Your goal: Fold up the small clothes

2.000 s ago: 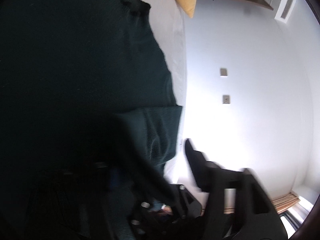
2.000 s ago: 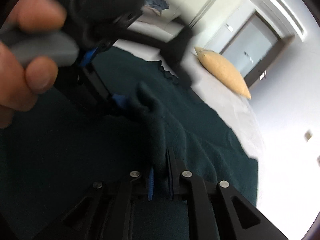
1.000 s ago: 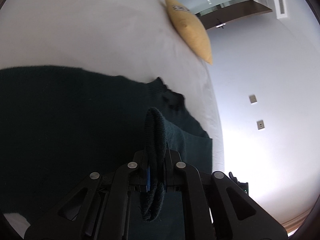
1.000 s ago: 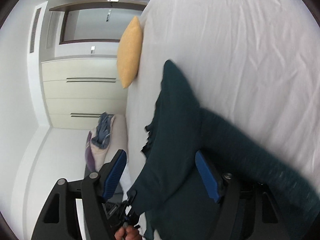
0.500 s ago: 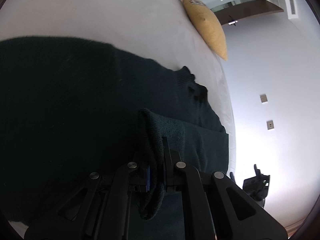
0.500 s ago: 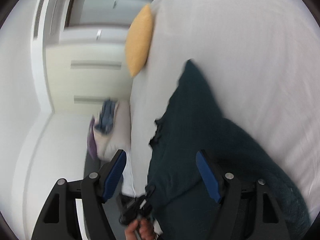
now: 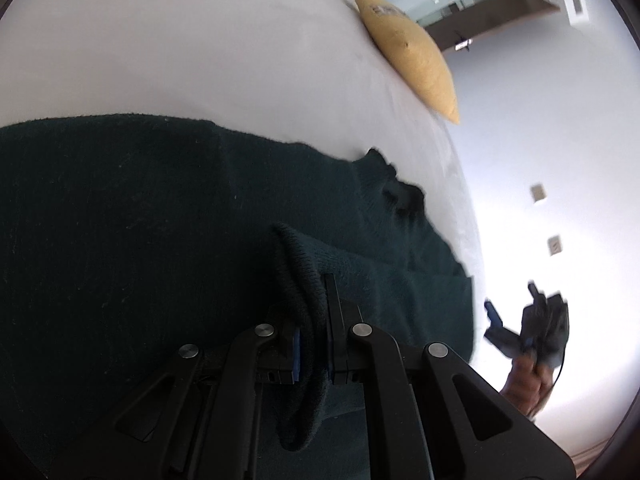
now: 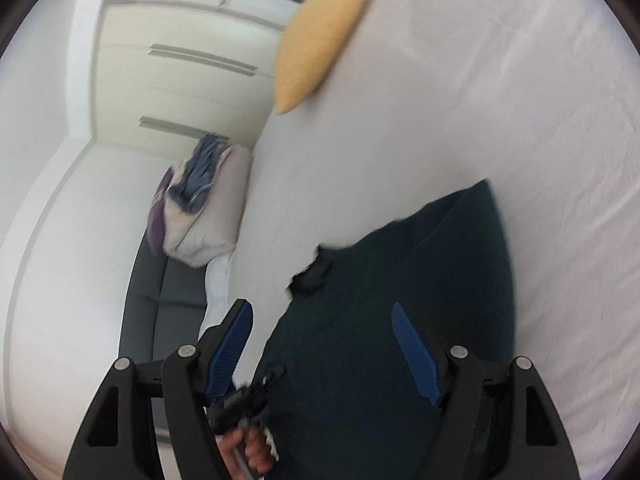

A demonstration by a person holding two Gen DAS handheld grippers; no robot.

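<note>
A dark green knitted sweater [image 7: 140, 220] lies spread on a white bed [image 7: 200, 48]. My left gripper [image 7: 312, 344] is shut on a ribbed edge of the sweater [image 7: 298, 264], which stands up in a fold between the fingers. My right gripper [image 8: 324, 344] is open and empty, held above the sweater [image 8: 420, 280] near its neck opening [image 8: 310, 278]. The right gripper also shows in the left wrist view [image 7: 524, 324], off the bed's edge at the right. The left gripper shows small in the right wrist view [image 8: 240, 400], held in a hand.
A yellow cushion [image 7: 412, 48] lies at the far end of the bed, and shows in the right wrist view [image 8: 320, 36]. A dark sofa [image 8: 160, 300] with a pile of clothes [image 8: 196, 204] stands beside the bed. A wardrobe [image 8: 180, 60] fills the far wall.
My right gripper let go of the sweater and opened, then drew back above it. My left gripper stays shut on the ribbed edge and has shifted slightly over the sweater.
</note>
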